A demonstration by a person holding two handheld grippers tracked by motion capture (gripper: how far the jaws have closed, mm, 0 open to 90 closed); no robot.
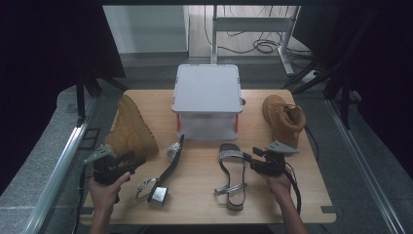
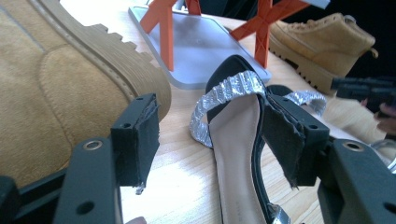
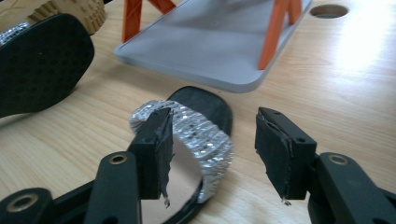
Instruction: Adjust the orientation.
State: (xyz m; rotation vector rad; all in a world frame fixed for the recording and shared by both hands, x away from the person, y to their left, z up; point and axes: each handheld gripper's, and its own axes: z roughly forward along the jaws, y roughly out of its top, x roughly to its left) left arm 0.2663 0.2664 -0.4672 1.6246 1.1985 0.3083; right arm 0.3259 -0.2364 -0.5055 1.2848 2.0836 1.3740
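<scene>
Right gripper [image 1: 256,157] near worktop [image 1: 204,204] front, jaws spread, nothing between; upright sandal [image 1: 232,178] just left of it. Right gripper view: jaws straddle silver strap [image 3: 196,130], no contact. Left gripper [image 1: 127,161] jaws spread, empty, beside tan boot [image 1: 130,129]; tipped sandal [image 1: 170,163] to its right. High view adds second boot [image 1: 284,117] and grey rack [image 1: 207,95] behind.
</scene>
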